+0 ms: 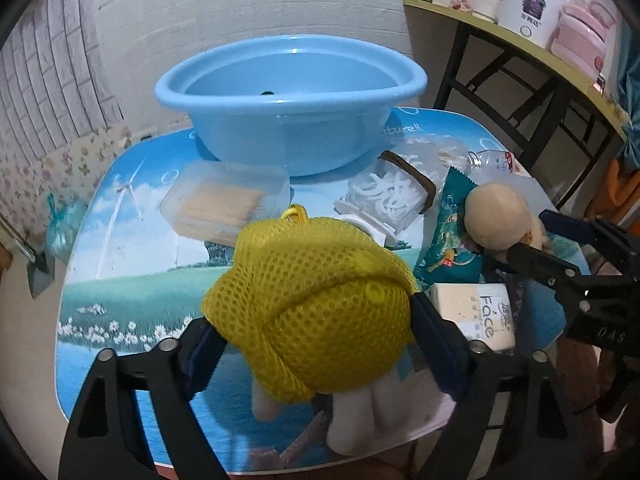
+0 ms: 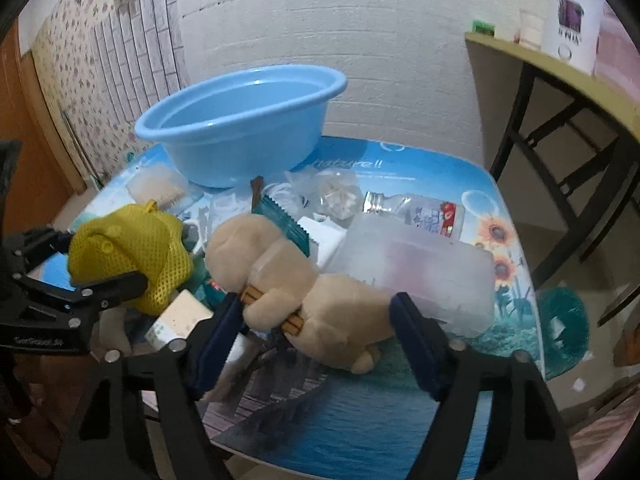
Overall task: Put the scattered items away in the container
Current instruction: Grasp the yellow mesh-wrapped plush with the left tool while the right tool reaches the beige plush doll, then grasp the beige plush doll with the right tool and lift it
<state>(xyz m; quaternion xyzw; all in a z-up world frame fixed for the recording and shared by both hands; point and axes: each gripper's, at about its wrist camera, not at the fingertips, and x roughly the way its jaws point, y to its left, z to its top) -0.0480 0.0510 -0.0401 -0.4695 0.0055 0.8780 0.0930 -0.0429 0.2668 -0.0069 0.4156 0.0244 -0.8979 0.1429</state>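
Now we pinch one yellow mesh toy in our left tool. Our right tool clamps one beige plush. Both sit before one blue basin.

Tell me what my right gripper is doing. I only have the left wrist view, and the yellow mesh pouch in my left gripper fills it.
Observer: The right gripper straddles the beige plush toy, with a pad pressed on each side.
Operator: Report what sits beyond the toy.
Observer: A frosted plastic box lies right behind it, against its back.
Operator: Go farther back.
Observer: A clear bottle lies on its side with no cap on its neck.
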